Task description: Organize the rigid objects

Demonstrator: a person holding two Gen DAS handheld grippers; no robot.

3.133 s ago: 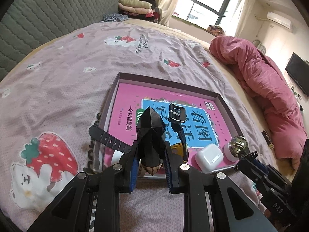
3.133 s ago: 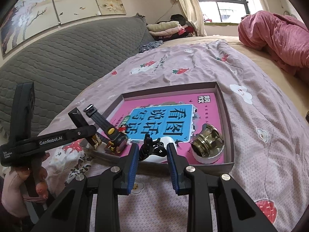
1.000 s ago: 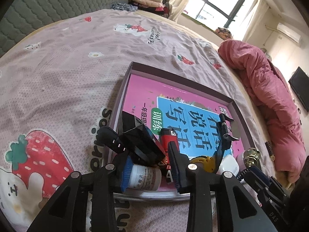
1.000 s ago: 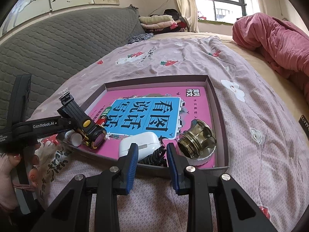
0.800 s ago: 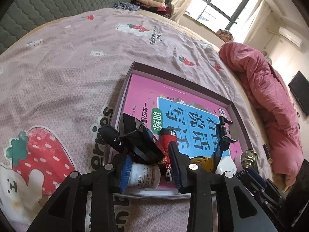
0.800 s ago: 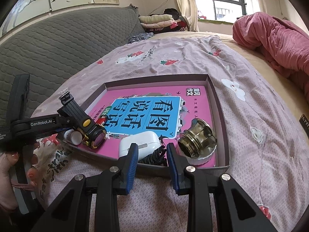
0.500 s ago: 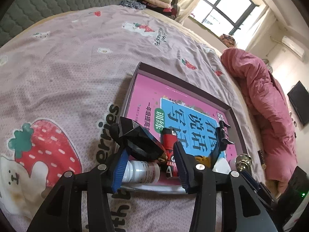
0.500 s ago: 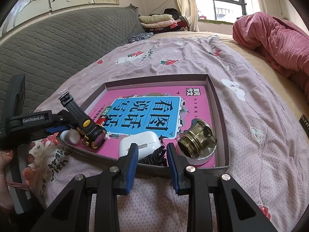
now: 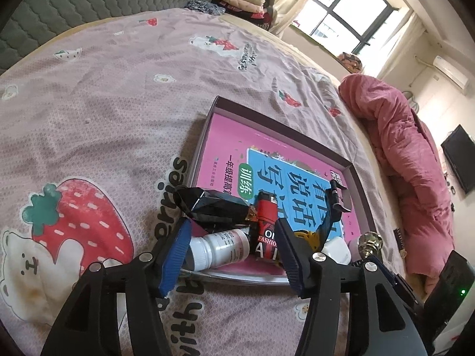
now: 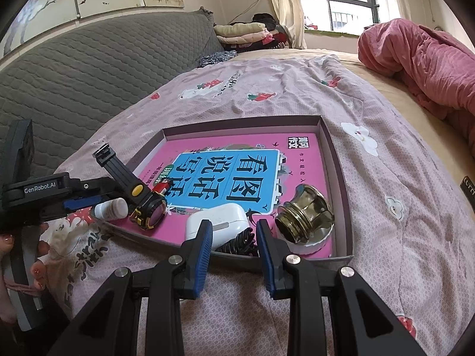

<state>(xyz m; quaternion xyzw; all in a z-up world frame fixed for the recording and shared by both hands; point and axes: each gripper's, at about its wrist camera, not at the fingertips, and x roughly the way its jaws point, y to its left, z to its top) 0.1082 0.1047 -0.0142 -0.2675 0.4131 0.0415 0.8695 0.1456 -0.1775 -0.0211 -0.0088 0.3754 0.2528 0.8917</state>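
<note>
A shallow purple tray (image 9: 207,118) (image 10: 338,178) holds a pink and blue book (image 10: 237,172) on the bed. My left gripper (image 9: 233,231) hovers over its near left corner, jaws opening, pads apart from everything. Ahead of them a black faceted object (image 9: 210,207) lies over a white pill bottle (image 9: 216,247), beside a red lighter (image 9: 265,207). At the near edge my right gripper (image 10: 234,228) is shut on a black coiled thing (image 10: 237,241). A white earbuds case (image 10: 219,222) sits to its left and a brass knob (image 10: 305,216) to its right.
A yellow and black strapped tool (image 10: 148,207) lies in the tray near the left gripper's hand (image 10: 35,267). A rumpled pink quilt (image 9: 409,154) lies along the right side, and a grey padded headboard (image 10: 89,68) stands behind. Printed bedsheet (image 9: 104,103) surrounds the tray.
The left jaws have spread and let go of the black faceted object, which now lies in the tray's near left corner. The right gripper has kept still.
</note>
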